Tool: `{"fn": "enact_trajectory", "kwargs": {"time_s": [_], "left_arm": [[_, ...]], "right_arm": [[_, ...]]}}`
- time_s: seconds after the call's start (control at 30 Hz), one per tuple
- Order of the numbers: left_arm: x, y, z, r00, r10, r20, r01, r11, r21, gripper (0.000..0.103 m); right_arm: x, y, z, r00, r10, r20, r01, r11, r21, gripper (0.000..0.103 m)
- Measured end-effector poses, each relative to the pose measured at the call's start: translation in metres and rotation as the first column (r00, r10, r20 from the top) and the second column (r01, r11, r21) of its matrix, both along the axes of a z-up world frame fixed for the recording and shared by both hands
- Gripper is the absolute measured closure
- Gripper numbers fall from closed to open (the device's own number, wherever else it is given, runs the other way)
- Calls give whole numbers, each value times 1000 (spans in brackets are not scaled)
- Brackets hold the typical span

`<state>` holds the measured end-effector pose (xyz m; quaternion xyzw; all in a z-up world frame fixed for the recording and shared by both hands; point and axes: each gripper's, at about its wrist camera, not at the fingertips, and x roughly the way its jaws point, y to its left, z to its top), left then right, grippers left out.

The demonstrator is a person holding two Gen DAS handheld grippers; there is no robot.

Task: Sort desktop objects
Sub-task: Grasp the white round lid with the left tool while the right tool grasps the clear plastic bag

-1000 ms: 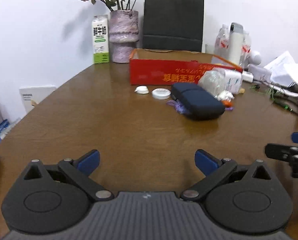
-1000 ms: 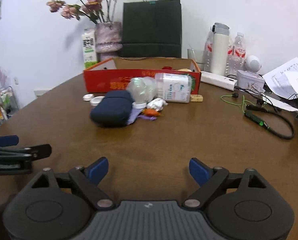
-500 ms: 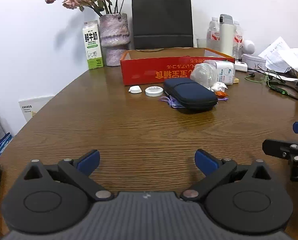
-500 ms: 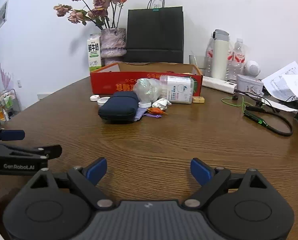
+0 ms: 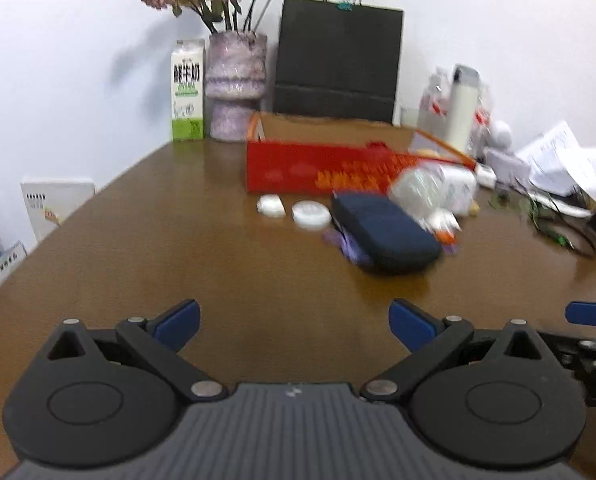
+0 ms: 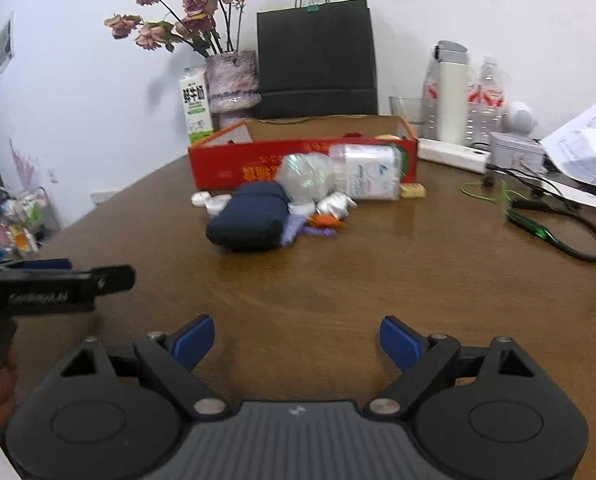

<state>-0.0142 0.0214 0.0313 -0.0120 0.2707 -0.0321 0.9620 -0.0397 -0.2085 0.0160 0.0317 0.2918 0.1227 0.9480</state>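
Note:
A navy zip case [image 5: 386, 232] [image 6: 254, 218] lies on the brown table in front of a red cardboard box [image 5: 318, 170] [image 6: 298, 160]. Beside it lie two white round lids [image 5: 310, 214], a clear plastic jar [image 6: 372, 172], crumpled clear plastic [image 6: 306, 178] and small orange and purple bits [image 6: 322, 224]. My left gripper [image 5: 294, 322] is open and empty, well short of the pile. My right gripper [image 6: 296, 338] is open and empty, also short of it. Each gripper shows at the edge of the other's view.
A vase of dried flowers [image 6: 234, 80], a milk carton [image 5: 187, 90] and a black paper bag [image 6: 318, 56] stand behind the box. Bottles and a white flask [image 6: 452, 96], papers [image 6: 582, 148] and a green cable [image 6: 538, 228] lie at the right.
Both grippers have shifted slightly, the left view swinging so the pile sits further right and nearer. Both stay open and empty. No object has moved.

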Motion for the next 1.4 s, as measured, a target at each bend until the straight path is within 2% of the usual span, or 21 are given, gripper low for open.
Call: {"fn": "enact_trajectory", "kwargs": {"time_s": [0.1, 0.13, 0.2, 0.23, 0.27, 0.33, 0.47, 0.53, 0.6, 0.63, 0.77, 0.93, 1.03, 1.13, 1.23, 1.4], "left_arm": [[38, 3, 5, 1000, 7, 4, -7, 1000, 29, 14], [52, 4, 6, 1000, 14, -7, -14, 1000, 27, 15], [83, 11, 7, 999, 22, -29, -22, 1000, -5, 22], [98, 15, 6, 999, 33, -37, -34, 999, -25, 23], [113, 18, 6, 998, 46, -44, -48, 998, -40, 25], [139, 22, 3, 997, 66, -51, -68, 996, -51, 28], [176, 23, -6, 996, 41, -79, -47, 996, -72, 35], [186, 22, -11, 995, 25, -92, -31, 997, -71, 41], [192, 21, -15, 994, 11, -105, -18, 997, -70, 55], [194, 20, -18, 993, 4, -118, -12, 998, -66, 59], [192, 17, -23, 995, -6, -104, 2, 999, -40, 76], [189, 17, -23, 995, -10, -98, 6, 999, -42, 77], [182, 20, -10, 997, -1, -83, -3, 999, -53, 77], [160, 21, 15, 1000, -9, -9, 8, 997, -78, 77], [132, 16, 32, 999, -37, 21, 39, 996, -84, 77], [81, 1, 34, 992, -130, 3, 129, 986, -100, 77]], "right_arm": [[32, 1, 17, 999, 5, 52, -4, 1000, -8, 19], [44, 1, 21, 998, 3, 67, -2, 1000, -14, 19], [71, 4, 28, 996, 5, 91, -3, 1000, -17, 19], [85, 6, 30, 996, 6, 90, -4, 1000, -18, 20], [100, 9, 30, 996, 5, 86, -4, 1000, -15, 22], [127, 12, 28, 998, -9, 67, 9, 1000, -8, 38], [171, 18, 13, 999, -53, 12, 52, 999, 14, 39], [184, 17, 5, 998, -63, -9, 63, 997, 38, 44], [191, 16, -1, 998, -56, -34, 58, 996, 64, 50], [192, 15, -3, 998, -51, -37, 54, 996, 76, 55], [188, 15, -5, 999, -42, -14, 43, 996, 72, 63], [183, 14, 0, 999, -41, 17, 39, 995, 90, 68], [174, 12, 9, 998, -31, 53, 25, 993, 114, 68], [159, 10, 26, 994, -30, 104, 19, 994, 104, 68], [135, 7, 42, 991, -17, 133, 3, 994, 106, 68], [89, 6, 44, 993, -1, 116, -6, 998, 62, 68]]}}
